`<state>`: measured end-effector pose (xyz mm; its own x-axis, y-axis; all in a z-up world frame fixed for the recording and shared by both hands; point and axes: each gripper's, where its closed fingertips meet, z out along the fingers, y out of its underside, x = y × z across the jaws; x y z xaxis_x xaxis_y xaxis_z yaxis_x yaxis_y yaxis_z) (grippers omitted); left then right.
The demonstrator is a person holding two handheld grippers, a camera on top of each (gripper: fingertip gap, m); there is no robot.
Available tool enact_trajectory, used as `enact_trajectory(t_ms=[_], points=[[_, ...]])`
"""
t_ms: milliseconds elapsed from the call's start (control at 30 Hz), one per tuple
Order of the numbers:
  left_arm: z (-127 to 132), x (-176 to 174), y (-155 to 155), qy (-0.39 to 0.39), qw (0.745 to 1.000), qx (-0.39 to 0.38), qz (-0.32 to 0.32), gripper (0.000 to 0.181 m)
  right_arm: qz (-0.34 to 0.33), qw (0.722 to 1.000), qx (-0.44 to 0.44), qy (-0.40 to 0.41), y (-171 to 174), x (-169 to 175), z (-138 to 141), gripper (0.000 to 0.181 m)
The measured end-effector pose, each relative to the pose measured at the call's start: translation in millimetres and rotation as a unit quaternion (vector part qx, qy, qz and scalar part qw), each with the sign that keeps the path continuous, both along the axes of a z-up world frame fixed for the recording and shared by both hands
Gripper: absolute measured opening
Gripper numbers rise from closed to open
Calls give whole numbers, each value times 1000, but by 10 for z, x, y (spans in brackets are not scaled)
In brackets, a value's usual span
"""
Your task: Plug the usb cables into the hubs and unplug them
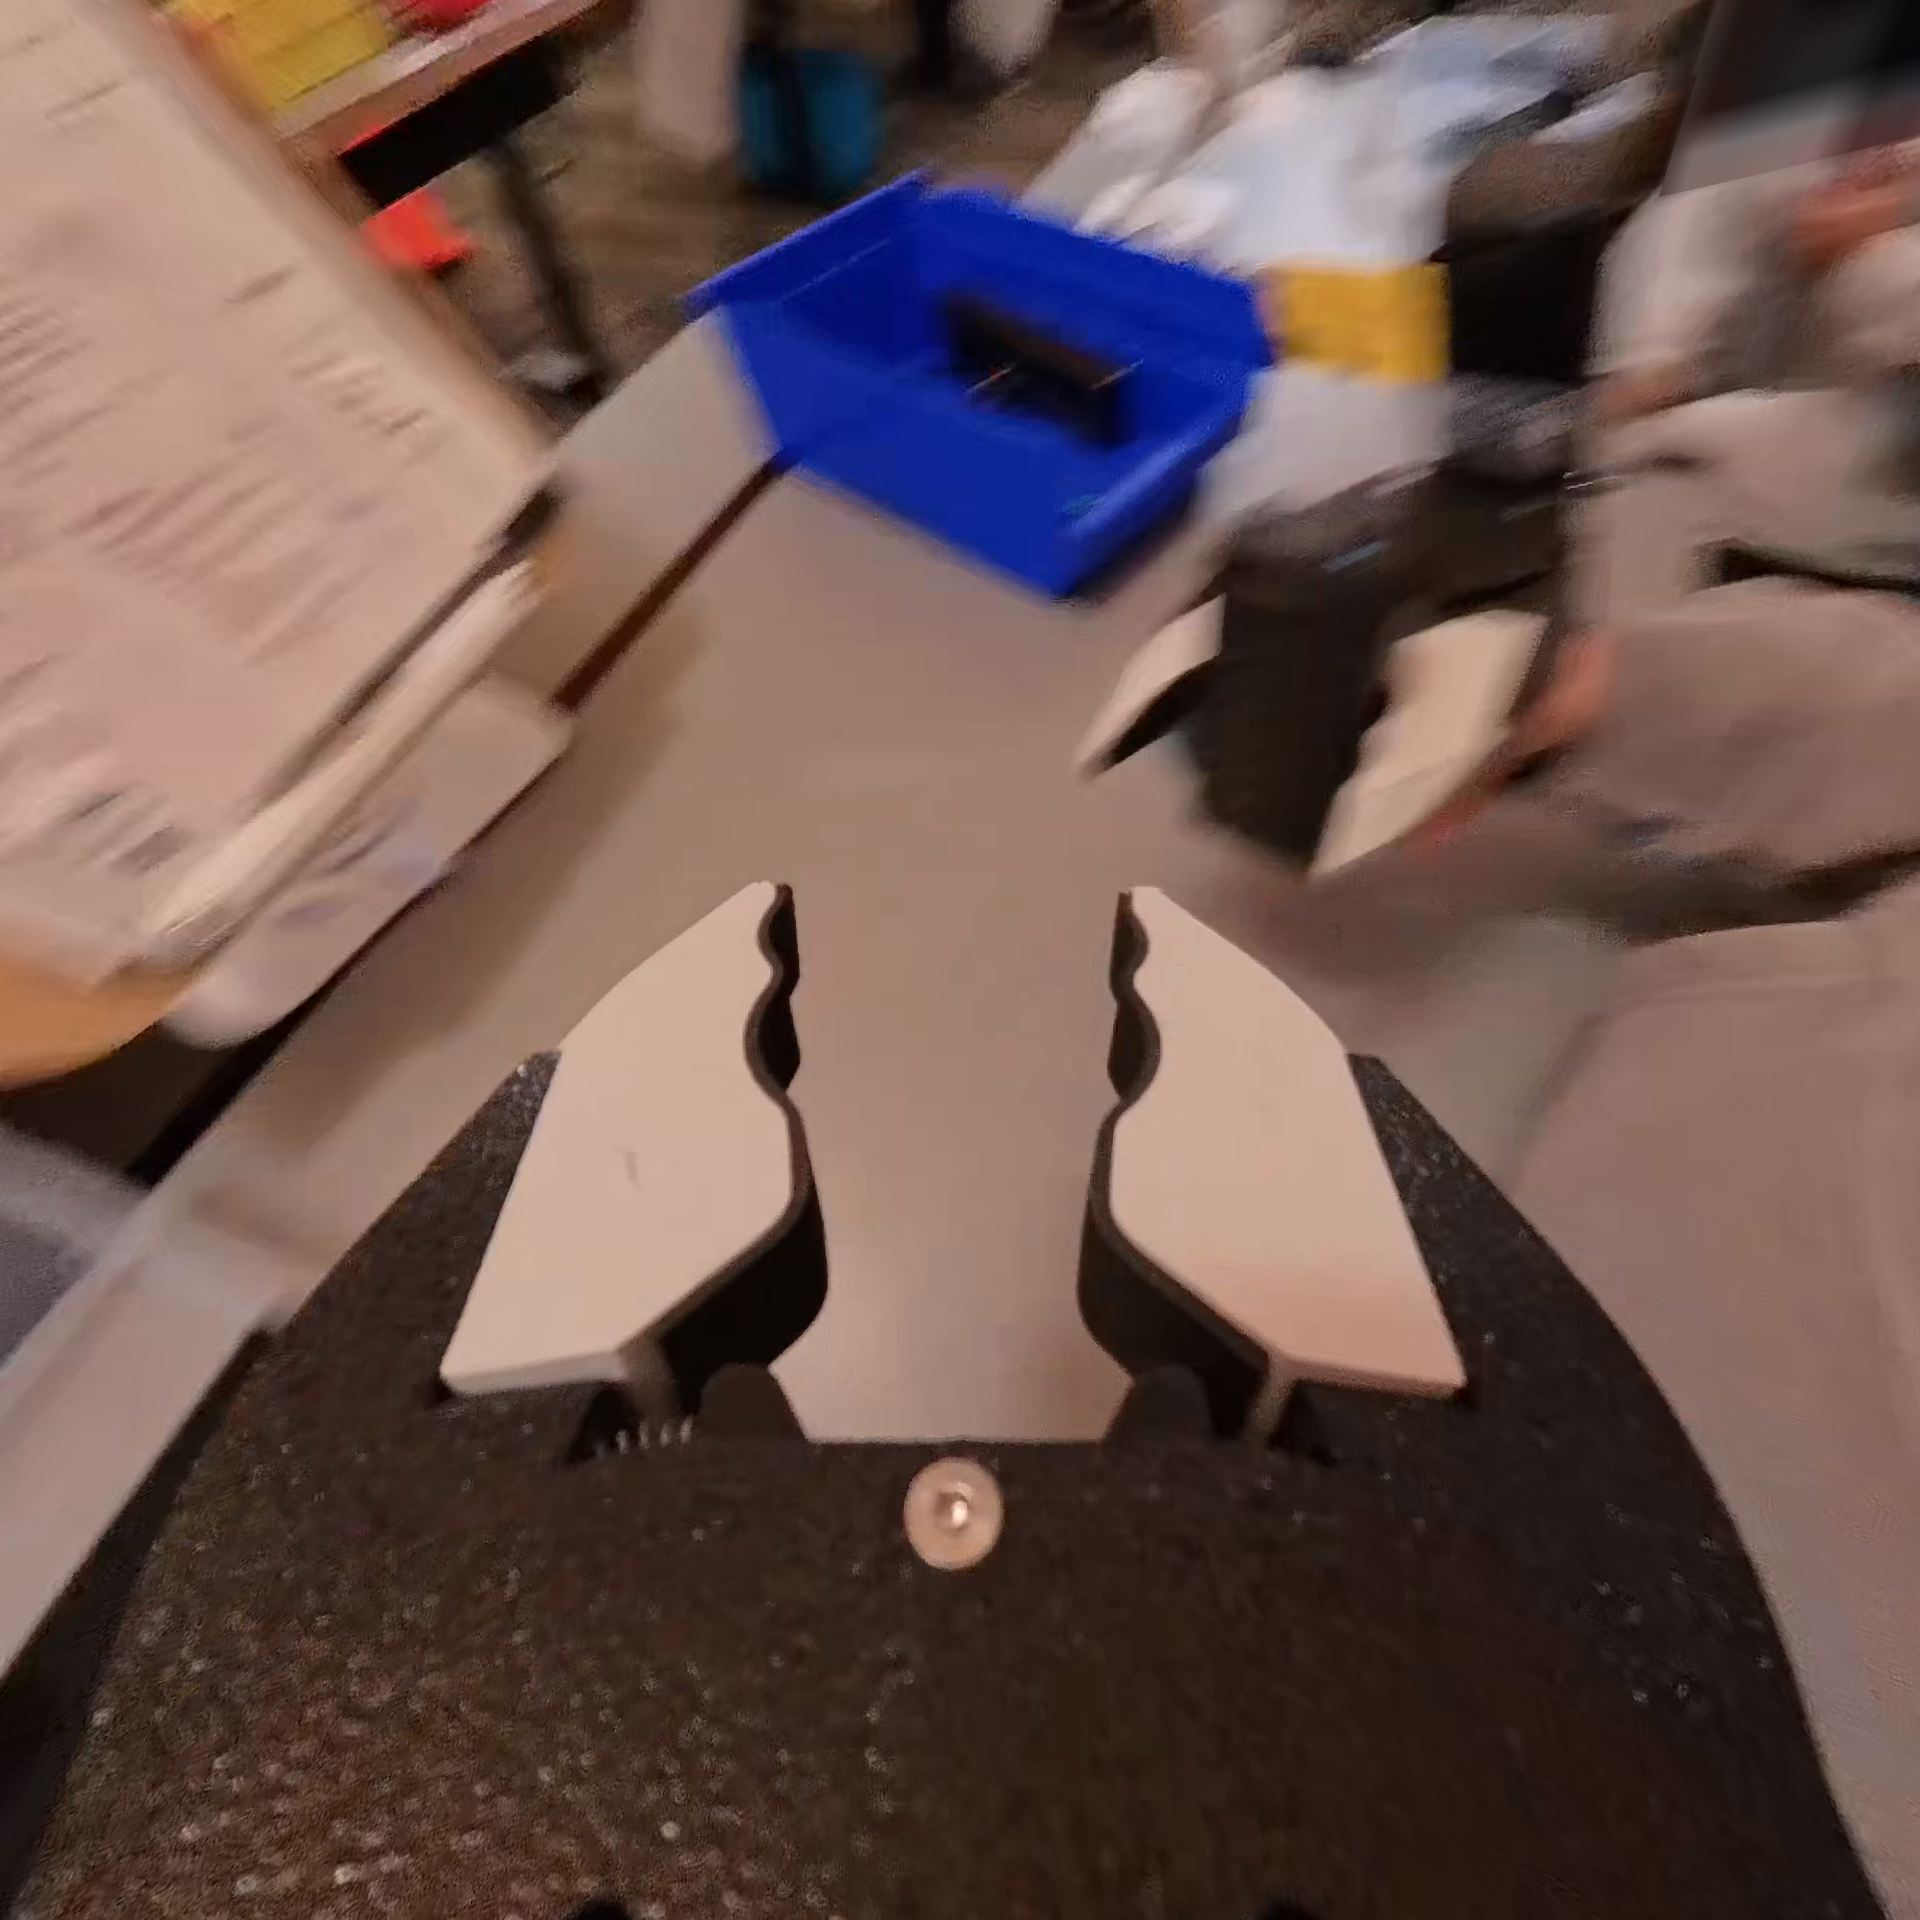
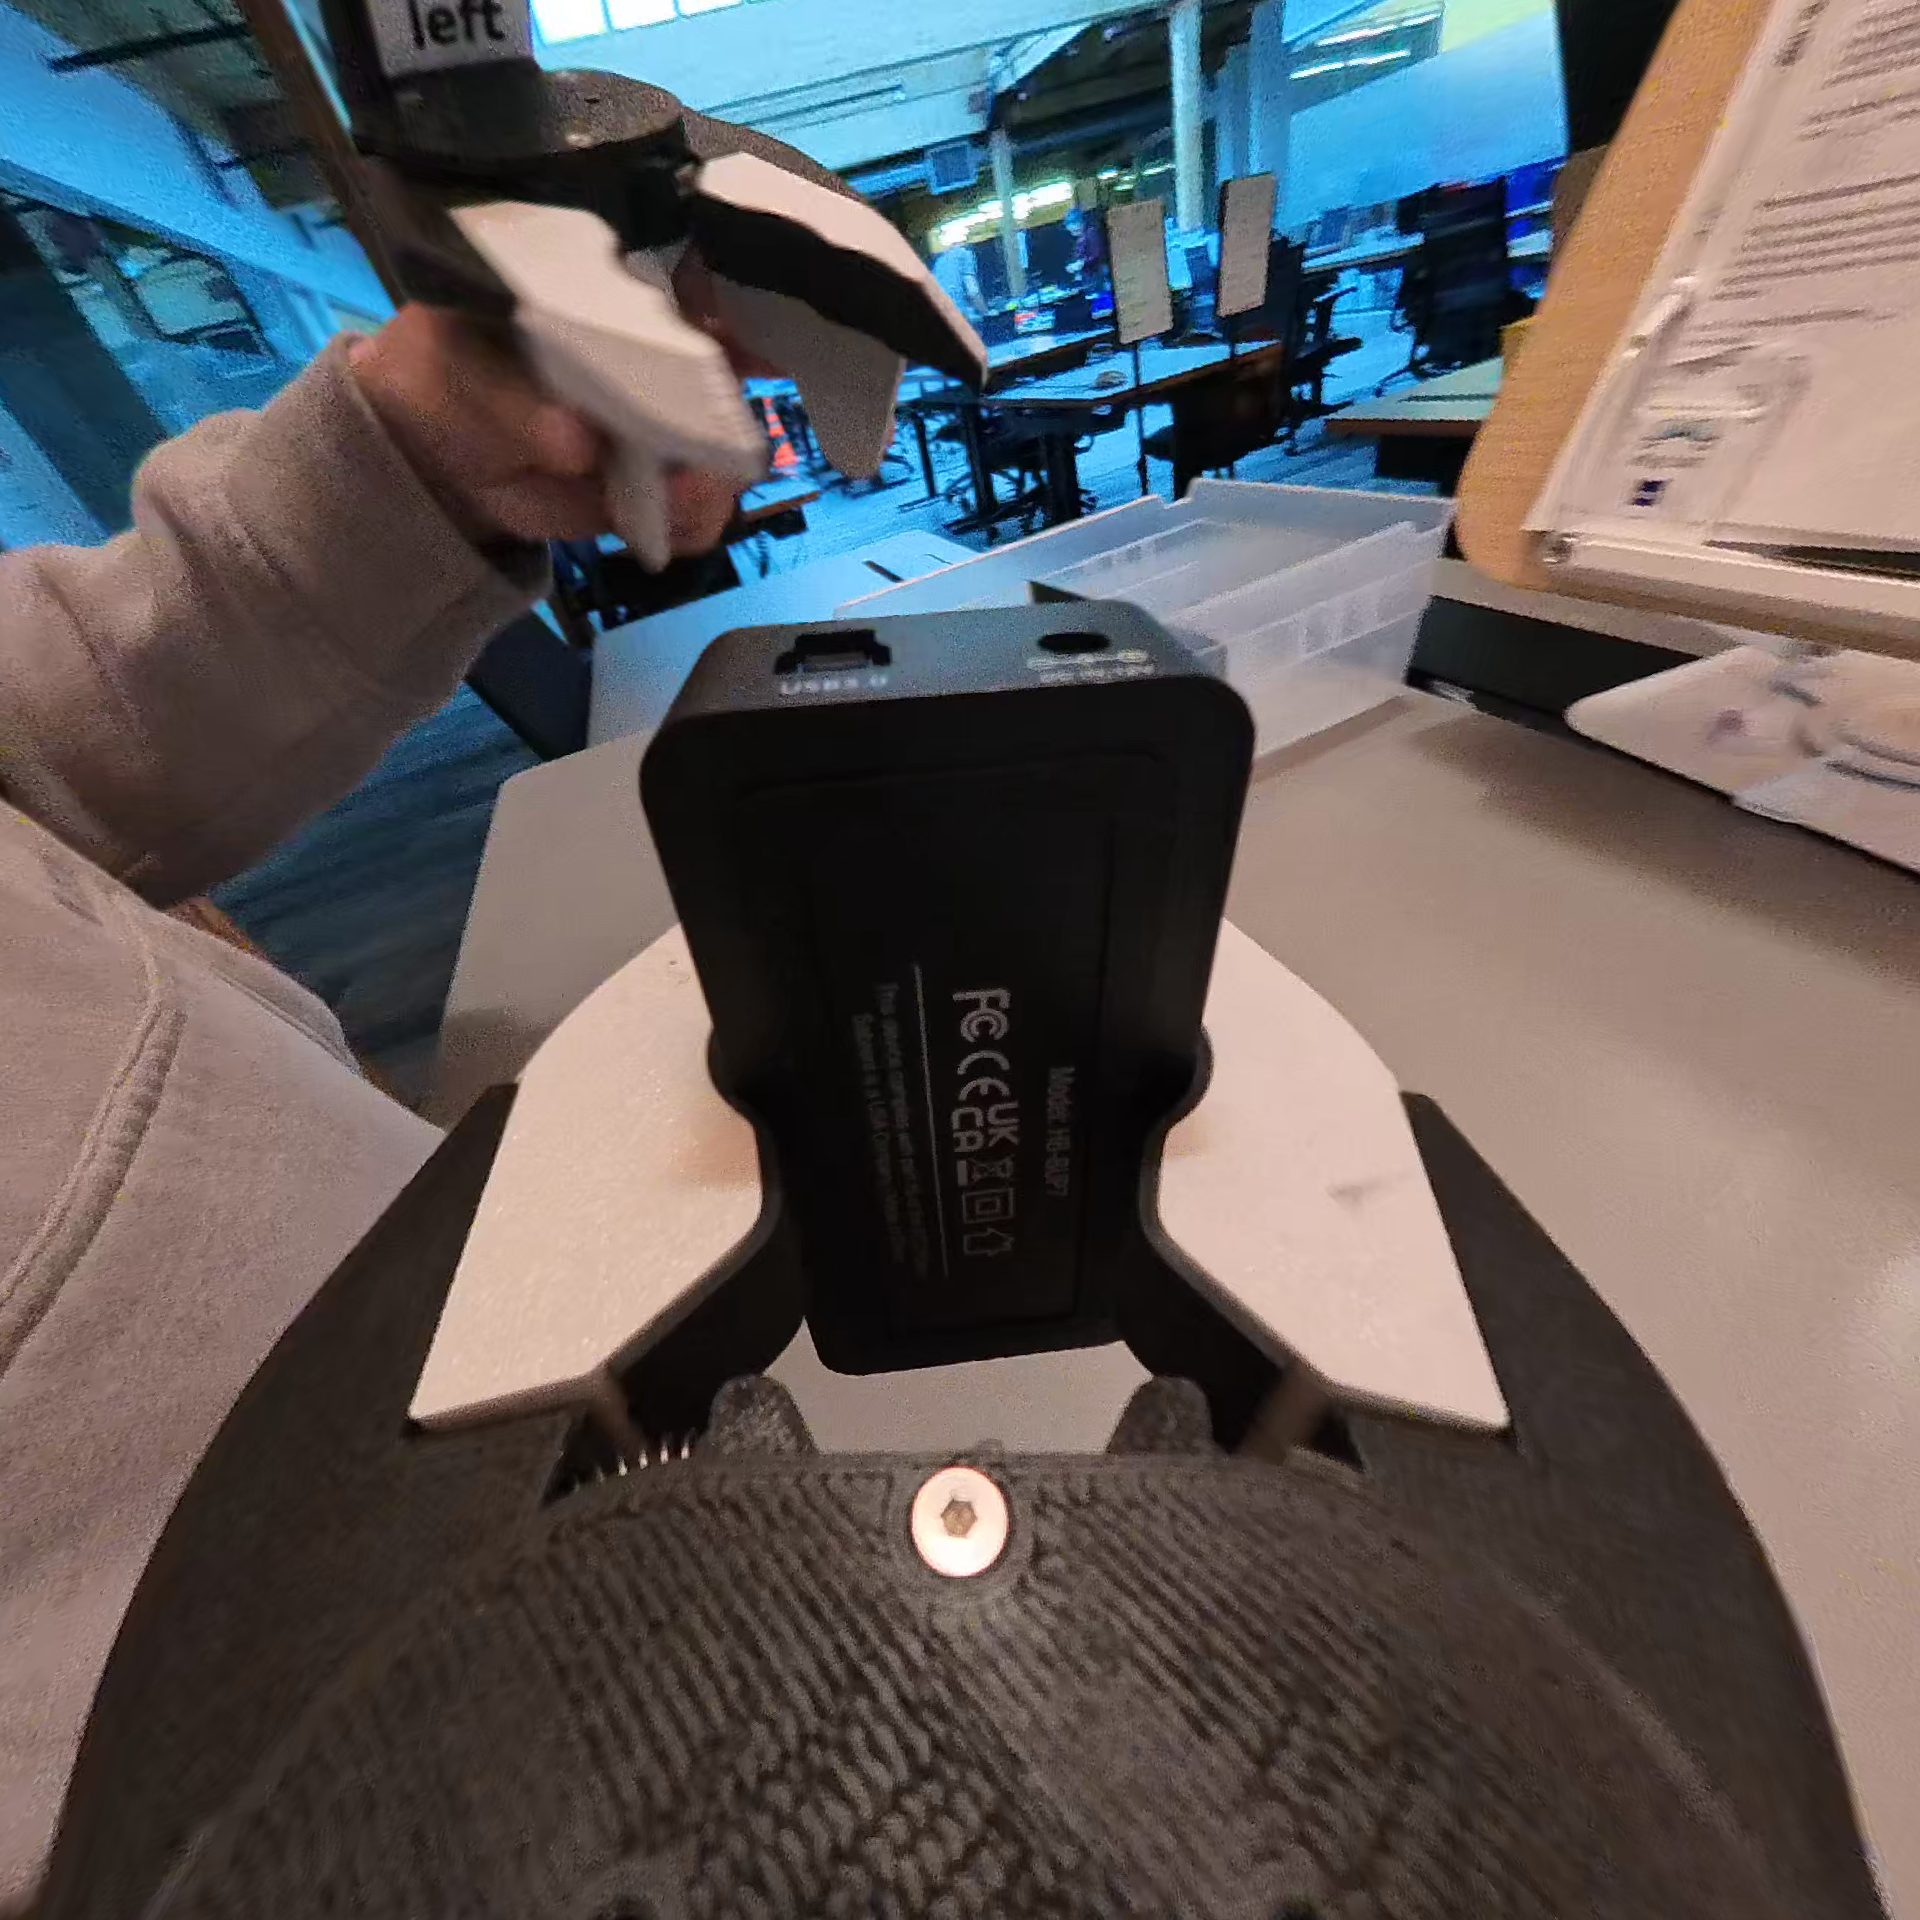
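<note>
My right gripper (image 2: 951, 997) is shut on a black USB hub (image 2: 935, 883), which it holds upright over the grey table (image 2: 1558, 987) with the hub's port end pointing away. My left gripper (image 1: 954, 914) is open and empty above the table. It also shows in the right wrist view (image 2: 810, 416), held in a hand up and to the left of the hub, apart from it. In the blurred left wrist view the right gripper (image 1: 1288, 727) with the hub shows at the right. A dark item (image 1: 1039, 353) lies in a blue bin (image 1: 904, 457). No cable shows.
A clipboard with papers (image 2: 1714, 312) leans at the table's side and also shows in the left wrist view (image 1: 208, 416). A clear compartment tray (image 2: 1247, 582) stands beyond the hub. A person's grey sleeve (image 2: 208, 675) is at the left.
</note>
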<state>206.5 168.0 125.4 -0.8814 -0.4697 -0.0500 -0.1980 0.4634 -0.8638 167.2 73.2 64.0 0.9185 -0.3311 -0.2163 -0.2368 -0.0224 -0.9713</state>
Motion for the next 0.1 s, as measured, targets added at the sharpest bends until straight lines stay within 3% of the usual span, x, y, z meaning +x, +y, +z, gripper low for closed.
enact_trajectory(t_ms=[100], points=[[-277, 469, 1039, 31, 982, 118, 145, 51, -31, 999, 7, -2, -263, 33, 18, 76]])
